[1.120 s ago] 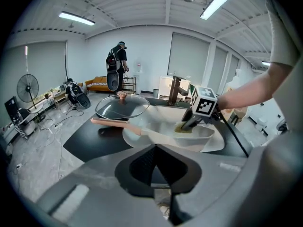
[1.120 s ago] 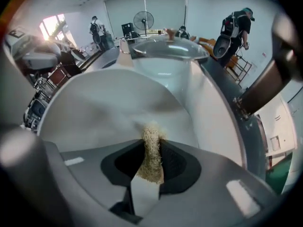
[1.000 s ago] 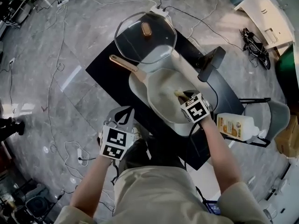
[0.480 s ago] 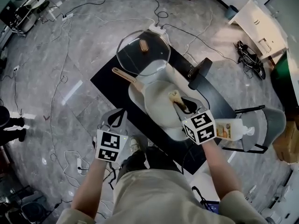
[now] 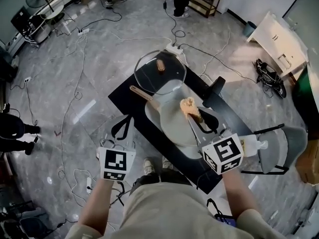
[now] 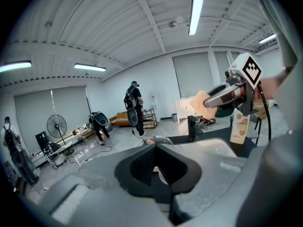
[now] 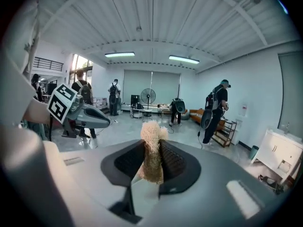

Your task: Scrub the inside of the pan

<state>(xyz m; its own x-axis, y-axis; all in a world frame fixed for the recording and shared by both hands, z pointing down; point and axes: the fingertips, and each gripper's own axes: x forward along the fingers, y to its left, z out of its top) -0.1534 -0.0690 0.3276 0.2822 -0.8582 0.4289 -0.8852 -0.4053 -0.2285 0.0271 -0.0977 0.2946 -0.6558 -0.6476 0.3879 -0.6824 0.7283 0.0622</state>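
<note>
A pale pan point(image 5: 174, 129) with a wooden handle point(image 5: 142, 94) lies on the black table point(image 5: 130, 96) in the head view. My right gripper point(image 5: 192, 114) is shut on a tan fibrous scrubber point(image 5: 188, 106) and holds it raised over the pan's far half. The right gripper view has the scrubber point(image 7: 152, 150) pinched between the jaws of the right gripper point(image 7: 152, 159). My left gripper point(image 5: 122, 127) hangs off the table's near-left edge, apart from the pan, its jaws together on nothing. In the left gripper view the left gripper point(image 6: 158, 168) appears likewise.
A glass lid point(image 5: 160, 72) with a wooden knob rests beyond the pan. A soap bottle point(image 5: 250, 146) stands at the table's right end beside a grey chair point(image 5: 286, 143). A black stand point(image 5: 215, 86) is at the back right. Cables cross the floor; people stand far off.
The right gripper has lifted the scrubber up out of the pan and drawn back toward me. The left gripper has stayed off the table's near-left edge.
</note>
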